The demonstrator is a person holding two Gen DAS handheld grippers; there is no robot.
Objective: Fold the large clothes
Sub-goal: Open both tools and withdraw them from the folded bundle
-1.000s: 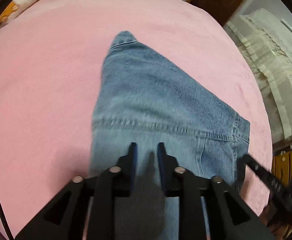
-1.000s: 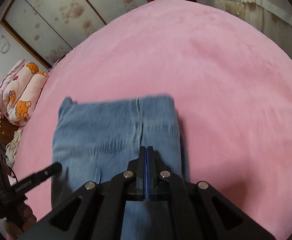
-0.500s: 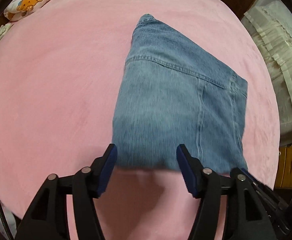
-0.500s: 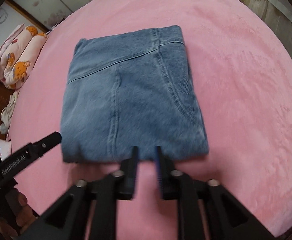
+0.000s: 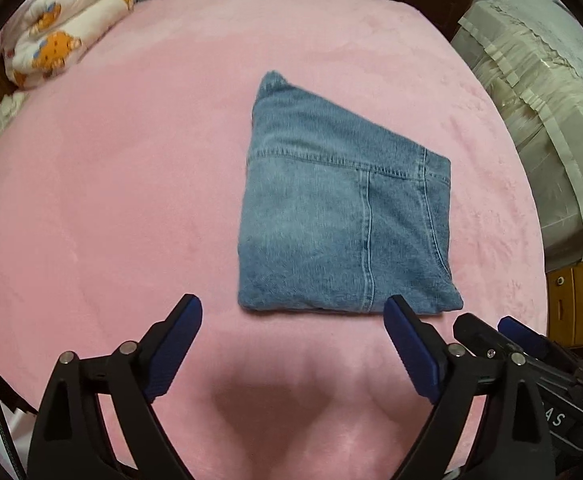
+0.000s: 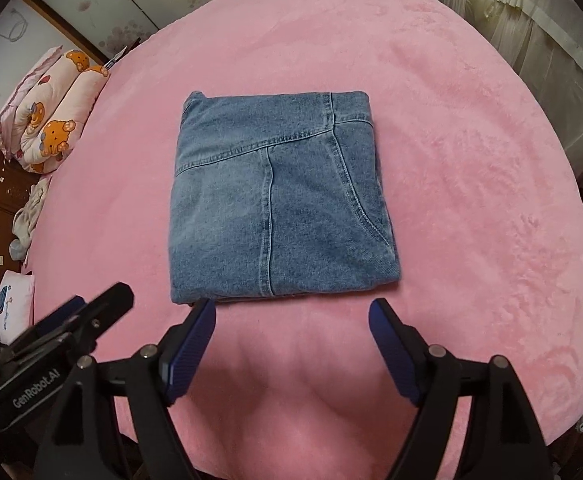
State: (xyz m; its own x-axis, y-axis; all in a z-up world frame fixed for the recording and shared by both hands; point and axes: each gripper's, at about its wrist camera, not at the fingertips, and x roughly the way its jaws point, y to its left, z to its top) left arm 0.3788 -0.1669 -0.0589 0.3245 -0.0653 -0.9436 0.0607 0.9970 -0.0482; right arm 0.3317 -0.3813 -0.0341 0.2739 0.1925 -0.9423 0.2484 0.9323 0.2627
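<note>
With both the left gripper (image 5: 291, 316) and right gripper (image 6: 291, 320) spread apart and empty, we should leave the folded blue denim jeans (image 6: 279, 200) flat at the middle of the pink plush bed (image 6: 471, 160).

Even soft indoor light, sharp centre, fisheye-warped dark edges.

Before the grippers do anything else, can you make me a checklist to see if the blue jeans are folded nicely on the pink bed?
1. Folded blue denim jeans lie flat on the pink fleece bed cover: ok.
2. Left gripper open and off the denim: ok.
3. Right gripper open and off the denim: ok.
4. Edges square: not ok; in the left wrist view the far left corner sticks out to a point.
5. Layers at the near edge lined up: cannot tell; a bit of layer peeks out there.
6. Room around the bundle: ok; the teddy-bear print quilt roll sits well aside.
</note>
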